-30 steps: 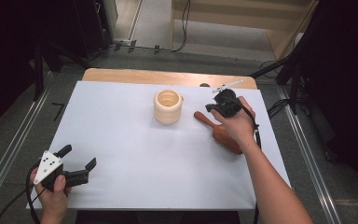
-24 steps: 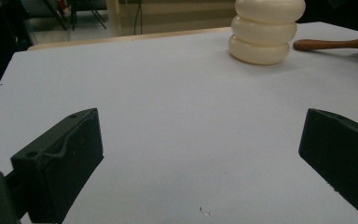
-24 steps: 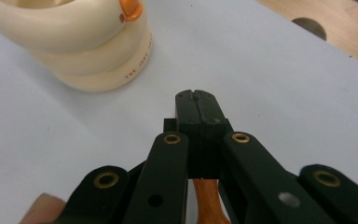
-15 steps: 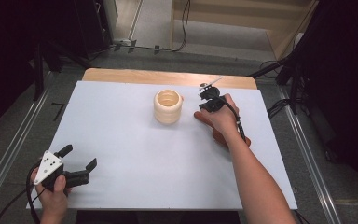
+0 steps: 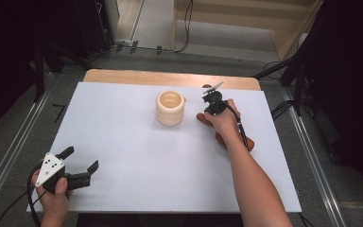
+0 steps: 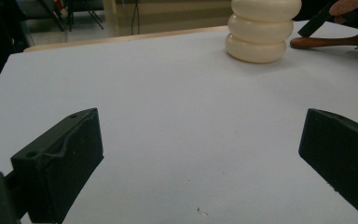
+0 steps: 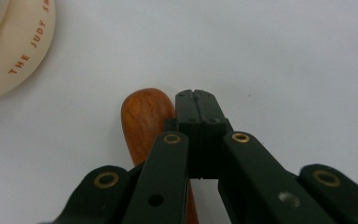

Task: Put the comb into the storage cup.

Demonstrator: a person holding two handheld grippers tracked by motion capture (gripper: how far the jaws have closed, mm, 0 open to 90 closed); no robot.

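Black jaws of the right tool are pressing flat together with nothing between them, as the right gripper view shows. Beside them, on their left in that view, the rounded end of the reddish-brown wooden hairbrush handle is lying on the white counter; the jaw tips are sitting just beside the wood, and contact cannot be told from this angle. In the high view the right tool is pointing down at the counter's far side, the right hand wrapping its grip, and the hairbrush is stretching under the hand toward the near right, mostly hidden by hand and forearm.

Just left of the handle end, the cream ribbed round holder is standing upright, near but apart from the tool. Its base is carrying orange lettering in the right gripper view.

Left tool is resting low at the near left corner of the counter, held in the left hand, well apart from brush and holder. Its jaws are standing wide apart, holding nothing, with bare white counter between them. Far ahead in the left gripper view, the holder and the brush handle are lying side by side.
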